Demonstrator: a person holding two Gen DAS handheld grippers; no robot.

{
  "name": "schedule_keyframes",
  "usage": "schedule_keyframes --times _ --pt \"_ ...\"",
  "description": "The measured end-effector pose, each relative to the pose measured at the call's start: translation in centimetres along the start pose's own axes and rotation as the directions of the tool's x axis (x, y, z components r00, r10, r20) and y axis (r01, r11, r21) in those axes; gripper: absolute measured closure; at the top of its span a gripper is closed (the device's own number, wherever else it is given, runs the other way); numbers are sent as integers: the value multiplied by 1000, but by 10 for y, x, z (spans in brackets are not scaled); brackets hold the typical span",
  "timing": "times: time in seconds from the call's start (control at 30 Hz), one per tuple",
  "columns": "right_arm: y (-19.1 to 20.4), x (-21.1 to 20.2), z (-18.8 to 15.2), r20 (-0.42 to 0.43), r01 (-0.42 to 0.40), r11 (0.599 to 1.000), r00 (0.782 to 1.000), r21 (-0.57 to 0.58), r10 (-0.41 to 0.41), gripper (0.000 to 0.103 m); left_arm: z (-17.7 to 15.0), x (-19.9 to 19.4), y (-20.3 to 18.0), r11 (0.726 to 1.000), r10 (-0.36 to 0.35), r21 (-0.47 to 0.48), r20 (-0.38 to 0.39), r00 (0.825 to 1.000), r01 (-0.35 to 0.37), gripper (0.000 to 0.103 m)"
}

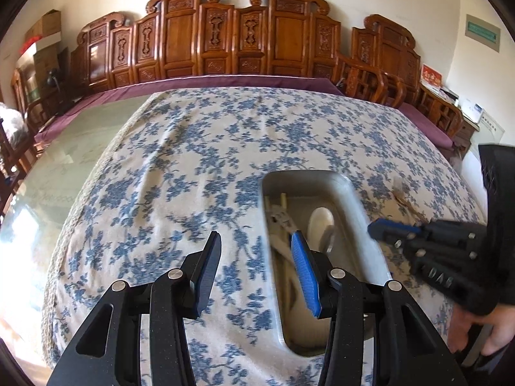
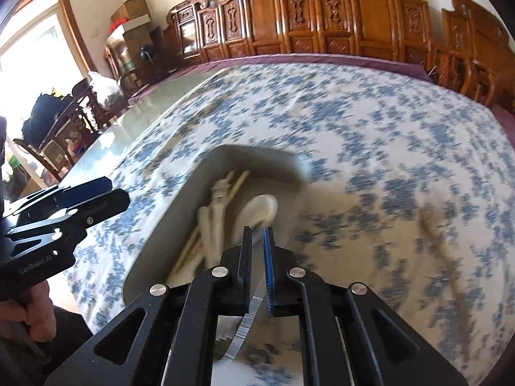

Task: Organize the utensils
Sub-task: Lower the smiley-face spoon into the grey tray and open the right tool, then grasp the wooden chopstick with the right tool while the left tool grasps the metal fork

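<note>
A grey oblong tray point(image 1: 351, 186) point(image 2: 180, 199) sits on the blue-flowered tablecloth. In it lie pale chopsticks point(image 1: 283, 202) point(image 2: 236, 183), white utensils and a spoon point(image 1: 320, 220) point(image 2: 262, 207). My left gripper point(image 1: 256, 236) point(image 2: 111, 189) hovers over the tray's left rim, jaws wide apart and holding nothing. My right gripper point(image 2: 257, 231) point(image 1: 373, 230) is just above the tray's right side with only a narrow slit between its pads. The spoon's ridged metal handle point(image 2: 241, 328) shows through that slit, lying below. A brown wooden utensil point(image 1: 407, 201) point(image 2: 431, 225) rests on the cloth to the tray's right, blurred.
A bare glass tabletop point(image 1: 64, 167) lies beyond the cloth's left edge. Carved wooden panels point(image 1: 244, 38) and chairs line the far side. A person's hands point(image 1: 476, 331) point(image 2: 32, 312) hold the gripper handles near the front edge.
</note>
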State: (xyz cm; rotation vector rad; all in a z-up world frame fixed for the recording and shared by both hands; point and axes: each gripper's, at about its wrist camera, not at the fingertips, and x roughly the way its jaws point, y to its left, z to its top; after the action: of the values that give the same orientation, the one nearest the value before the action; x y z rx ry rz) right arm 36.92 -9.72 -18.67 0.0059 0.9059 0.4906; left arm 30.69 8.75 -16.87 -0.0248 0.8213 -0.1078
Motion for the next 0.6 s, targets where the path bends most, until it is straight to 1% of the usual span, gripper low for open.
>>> schedule_keyframes --times 0.1,0.2,0.33,0.47,0.5,0.53,0.57,0.6 --pt "-16 -11 -2 6 35 999 999 -21 -34 93 0 3 -15 999 -24 26 -6 1000 24 60" --pt "-38 -20 -6 2 98 994 995 -43 -98 93 -1 7 -27 998 -43 48 -15 999 44 60" --pt "-67 -24 -11 -10 145 989 989 -31 -145 93 -1 10 -46 995 -66 74 -25 998 68 60" --pt "-94 -29 -21 -23 204 979 979 -33 -204 93 -3 14 -61 992 -89 88 -40 995 92 60" --pt "-97 -29 -24 -24 222 974 975 -40 -223 86 -4 15 -67 990 -93 98 -44 995 97 60" --pt "-104 -30 -29 -23 244 968 969 -51 -245 82 -5 15 -70 990 -96 104 -47 994 101 60" --pt "-111 -31 -34 -22 264 963 964 -58 -265 75 -6 16 -75 988 -103 112 -50 993 108 60" --pt "-116 -31 -37 -22 278 959 960 -59 -280 75 -6 16 -79 987 -106 118 -51 993 111 60"
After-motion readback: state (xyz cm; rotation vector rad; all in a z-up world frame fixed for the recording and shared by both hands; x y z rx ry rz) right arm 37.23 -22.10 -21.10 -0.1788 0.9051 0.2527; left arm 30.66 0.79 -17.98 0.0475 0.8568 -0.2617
